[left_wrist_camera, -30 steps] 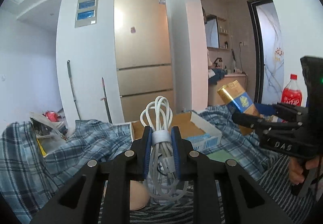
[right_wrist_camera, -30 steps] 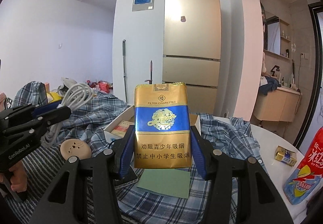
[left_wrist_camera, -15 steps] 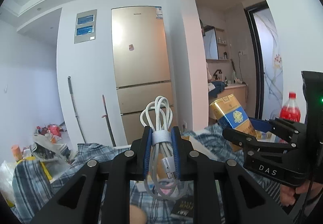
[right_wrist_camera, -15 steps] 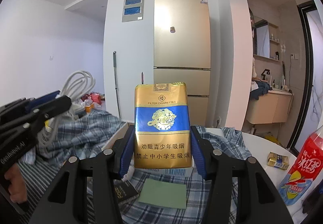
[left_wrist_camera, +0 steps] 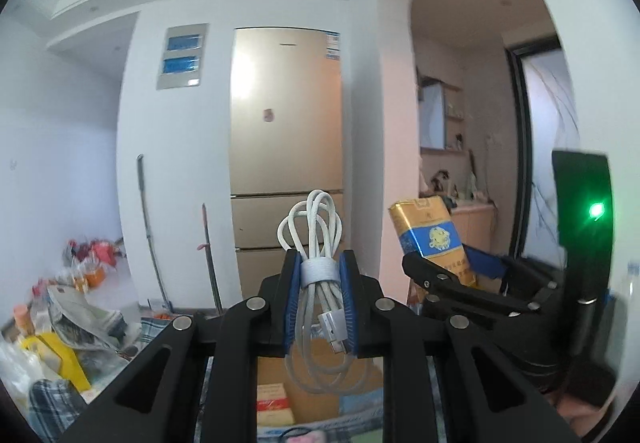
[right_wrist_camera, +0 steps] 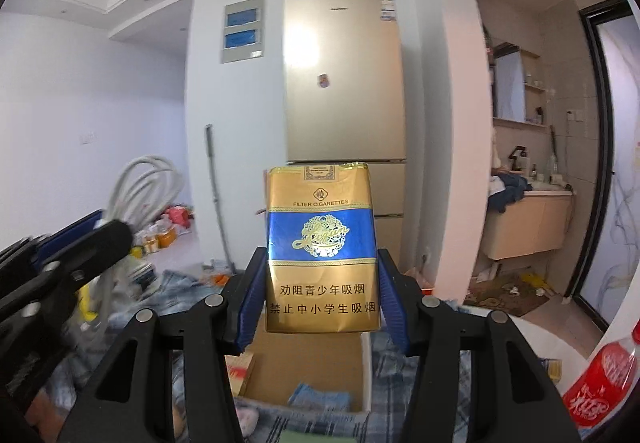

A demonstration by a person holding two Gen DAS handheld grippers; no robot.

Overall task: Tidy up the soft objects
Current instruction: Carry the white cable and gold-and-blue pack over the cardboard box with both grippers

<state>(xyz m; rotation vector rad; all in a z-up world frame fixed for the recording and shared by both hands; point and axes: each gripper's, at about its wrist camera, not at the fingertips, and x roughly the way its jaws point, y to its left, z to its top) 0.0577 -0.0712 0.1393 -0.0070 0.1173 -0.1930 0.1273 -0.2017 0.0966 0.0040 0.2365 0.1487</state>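
My left gripper (left_wrist_camera: 319,297) is shut on a coiled white cable (left_wrist_camera: 316,243) bound by a grey band, held up above an open cardboard box (left_wrist_camera: 316,399). My right gripper (right_wrist_camera: 322,297) is shut on a gold and blue soft cigarette pack (right_wrist_camera: 322,247), upright above the same box (right_wrist_camera: 308,371). In the left wrist view the pack (left_wrist_camera: 430,235) and right gripper show at the right. In the right wrist view the cable (right_wrist_camera: 146,183) and left gripper show at the left.
The box holds a red and white packet (left_wrist_camera: 272,403) and a blue cloth (right_wrist_camera: 320,395). A plaid cloth (right_wrist_camera: 400,359) covers the table. A red soda bottle (right_wrist_camera: 600,383) stands at the right. A gold fridge (right_wrist_camera: 344,83) and floor clutter (left_wrist_camera: 80,307) lie behind.
Both grippers have risen and tipped upward with their loads. The table has dropped low in both views and the box now lies directly under the fingers.
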